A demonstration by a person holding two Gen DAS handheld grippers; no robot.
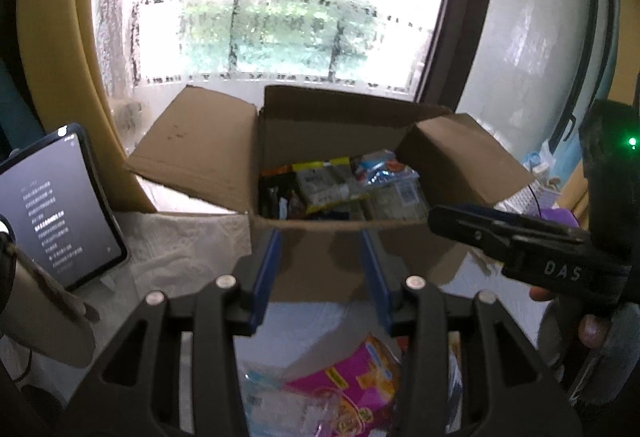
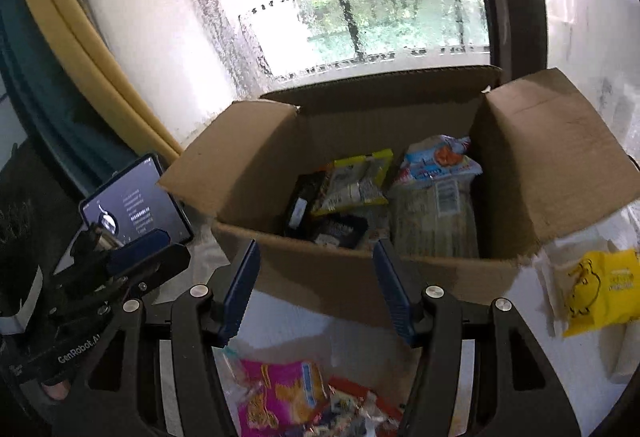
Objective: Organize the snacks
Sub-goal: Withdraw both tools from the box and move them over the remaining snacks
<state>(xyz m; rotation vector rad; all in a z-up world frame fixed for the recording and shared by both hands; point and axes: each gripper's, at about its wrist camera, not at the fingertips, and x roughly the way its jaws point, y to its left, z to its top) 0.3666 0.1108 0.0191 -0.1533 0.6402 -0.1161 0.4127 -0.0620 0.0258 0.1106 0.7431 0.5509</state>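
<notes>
Between the blue pads of the left gripper (image 1: pixel 320 237) nothing is held; its jaws stand apart, framing the near wall of an open cardboard box (image 1: pixel 340 253). The right gripper (image 2: pixel 316 249) is the same: jaws apart and empty, aimed at the same box from slightly further right. Each gripper shows in the other's view, side by side and near one another.

Just below both sets of jaws, on the white table surface (image 2: pixel 520 325) in front of the box, lies a pink snack bag (image 2: pixel 280 393) with a few other small packets, partly hidden by the gripper bodies. A yellow snack packet (image 2: pixel 600 289) rests on the table to the right of the box.

Inside the box, several snacks are already packed: a pale bag with blue and orange print (image 2: pixel 436 173) toward the right, a yellow-edged packet (image 2: pixel 356 181) in the middle, and dark packets (image 2: pixel 340 229) lower left.

To the left of the box a tablet (image 1: pixel 60 205) leans upright, its dark screen lit. Behind everything is a bright window (image 1: pixel 280 17).

The sorting looks partly done: some snacks are boxed, but at least the pink bag, its neighbours and the yellow packet remain outside.
</notes>
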